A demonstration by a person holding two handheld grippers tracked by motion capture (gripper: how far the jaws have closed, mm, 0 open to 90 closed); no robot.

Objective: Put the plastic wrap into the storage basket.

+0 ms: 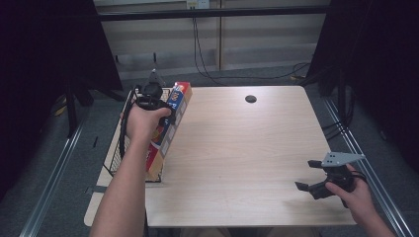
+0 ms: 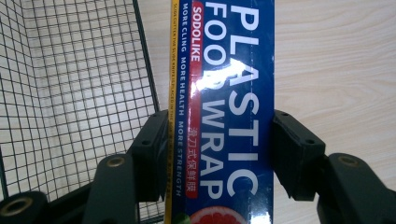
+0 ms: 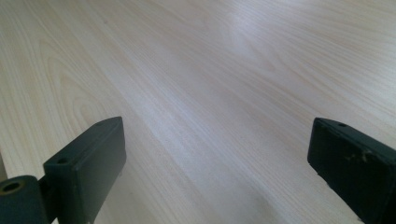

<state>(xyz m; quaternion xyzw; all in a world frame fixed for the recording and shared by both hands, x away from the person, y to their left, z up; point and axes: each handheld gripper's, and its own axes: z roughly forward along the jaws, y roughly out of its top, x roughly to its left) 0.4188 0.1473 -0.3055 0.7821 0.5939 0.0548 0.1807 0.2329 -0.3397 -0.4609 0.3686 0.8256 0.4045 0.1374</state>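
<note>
From the high view we see the left gripper (image 1: 157,101) held over the left edge of the wooden table (image 1: 237,148), clamped on a long blue box of plastic wrap (image 1: 170,126). The box lies lengthwise along the right rim of a black wire basket (image 1: 114,160) that sits at the table's left edge; whether it rests on the rim or is held just above it we cannot tell. Well apart, near the table's right front corner, the right gripper (image 1: 309,175) sits low over bare wood with its jaws spread apart and nothing between them. A small dark round spot (image 1: 251,98) lies far back on the table.

In the left gripper view we look down on the plastic wrap box (image 2: 224,116) running between the two black jaws, whose pads press its long sides. The wire basket (image 2: 74,102) is on the left, bare table (image 2: 336,60) on the right.

In the right gripper view we see the jaws standing wide apart over the bare table (image 3: 210,84).
</note>
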